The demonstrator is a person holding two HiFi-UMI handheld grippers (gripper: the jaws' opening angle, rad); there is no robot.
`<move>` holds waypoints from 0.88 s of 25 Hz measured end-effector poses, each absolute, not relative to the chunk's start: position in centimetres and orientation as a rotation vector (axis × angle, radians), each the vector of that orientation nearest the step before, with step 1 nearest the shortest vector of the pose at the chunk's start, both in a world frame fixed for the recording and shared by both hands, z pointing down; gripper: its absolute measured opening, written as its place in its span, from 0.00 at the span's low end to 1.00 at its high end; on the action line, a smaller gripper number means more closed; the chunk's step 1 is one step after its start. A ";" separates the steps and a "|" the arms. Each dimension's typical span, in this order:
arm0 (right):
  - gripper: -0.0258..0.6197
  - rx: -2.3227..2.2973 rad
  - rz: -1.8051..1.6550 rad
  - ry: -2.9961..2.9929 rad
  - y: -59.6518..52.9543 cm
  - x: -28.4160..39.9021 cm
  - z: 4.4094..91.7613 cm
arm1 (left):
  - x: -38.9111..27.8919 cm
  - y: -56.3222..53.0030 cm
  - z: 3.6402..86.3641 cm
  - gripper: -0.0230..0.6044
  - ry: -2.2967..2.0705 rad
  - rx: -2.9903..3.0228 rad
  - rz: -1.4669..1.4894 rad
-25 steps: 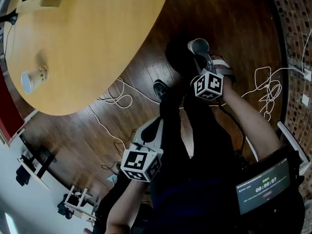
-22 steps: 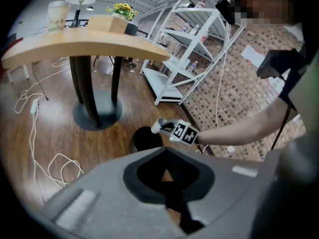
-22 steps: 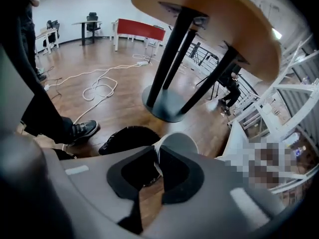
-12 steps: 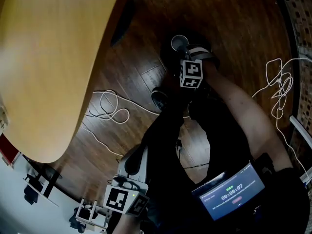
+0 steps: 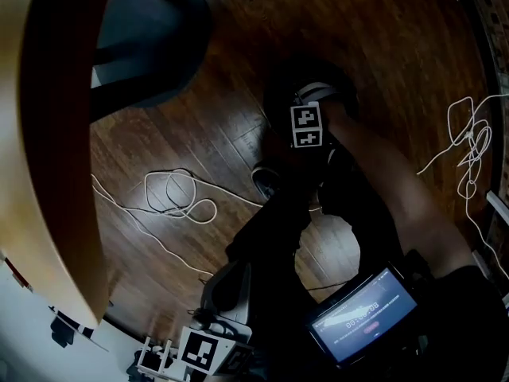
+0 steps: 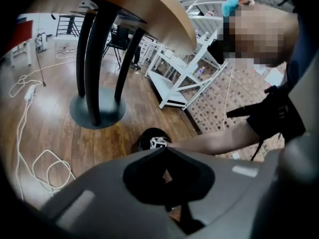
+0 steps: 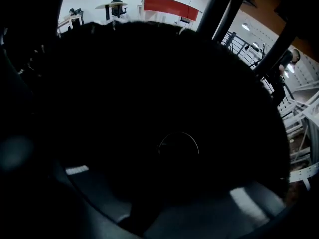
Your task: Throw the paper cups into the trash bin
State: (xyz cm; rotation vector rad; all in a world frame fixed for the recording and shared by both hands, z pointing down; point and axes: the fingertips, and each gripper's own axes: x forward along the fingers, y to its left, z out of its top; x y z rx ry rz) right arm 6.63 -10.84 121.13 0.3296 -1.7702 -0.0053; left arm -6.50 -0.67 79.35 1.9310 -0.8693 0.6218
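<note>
Tabletop (image 5: 14, 181) takes the left side of the head view. It is seen from its edge, so its upper face does not show and nobody can say if more cups wait there. Trash bin (image 5: 280, 82), dark and round, stands on the wood floor (image 5: 382, 46), well apart from the table's base (image 5: 147, 34). Right tongs (image 7: 177, 171) point steeply down into the bin's mouth; from above only their marker cube (image 5: 306, 126) shows. In the right gripper view nearly all is black, but a thin round rim, prob. the paper cup (image 7: 178, 147), sits between the jaws, which stand narrow and seem to grip it. So, as judged, this cup is already inside the bin's opening but not yet let go, i.e. the release is what remains for it. Left tongs (image 6: 163, 156) hang low at the person's side, jaws together w/ nothing between, free for a next cup. No other cup shows in any view.
</note>
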 end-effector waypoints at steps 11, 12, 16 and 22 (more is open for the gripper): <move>0.16 0.300 0.165 -1.771 -9.7 6.4 124.6 | -5.3 -1.7 81.8 0.04 -0.828 1.904 0.594; 0.16 0.303 0.190 -1.773 -9.5 6.4 124.3 | -5.2 -1.6 81.7 0.04 -0.824 1.902 0.600; 0.20 0.416 0.245 -1.813 -10.8 6.5 121.4 | -5.1 -0.9 80.7 0.04 -0.805 1.883 0.624; 0.09 0.529 0.284 -1.863 -12.1 6.4 113.4 | -3.7 -1.0 76.9 0.04 -0.824 1.843 0.598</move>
